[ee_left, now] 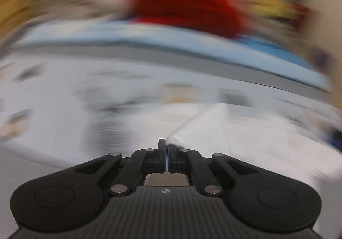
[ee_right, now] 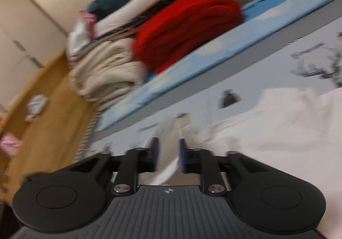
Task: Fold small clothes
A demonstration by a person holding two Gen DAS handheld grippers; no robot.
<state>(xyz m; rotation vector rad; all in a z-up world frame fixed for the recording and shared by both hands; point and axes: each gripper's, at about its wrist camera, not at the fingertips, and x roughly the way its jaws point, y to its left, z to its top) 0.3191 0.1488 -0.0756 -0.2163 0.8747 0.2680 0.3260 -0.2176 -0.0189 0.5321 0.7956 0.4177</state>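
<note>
The left wrist view is heavily motion-blurred. My left gripper [ee_left: 166, 147] is shut on an edge of a white garment [ee_left: 213, 123] that stretches away to the right over the pale printed sheet [ee_left: 85, 100]. In the right wrist view my right gripper [ee_right: 168, 147] has its jaws apart, with a strip of the white garment [ee_right: 277, 123] lying between and below the fingers. The bulk of that cloth spreads to the right on the printed sheet [ee_right: 267, 57]. Whether the right fingers touch the cloth is unclear.
A folded red blanket [ee_right: 188, 29] and a beige duvet [ee_right: 104, 76] sit on a blue mat [ee_right: 277, 3] beyond the sheet. The red blanket [ee_left: 186, 1] also shows in the left wrist view. A wooden floor [ee_right: 42, 132] with scattered small items lies left.
</note>
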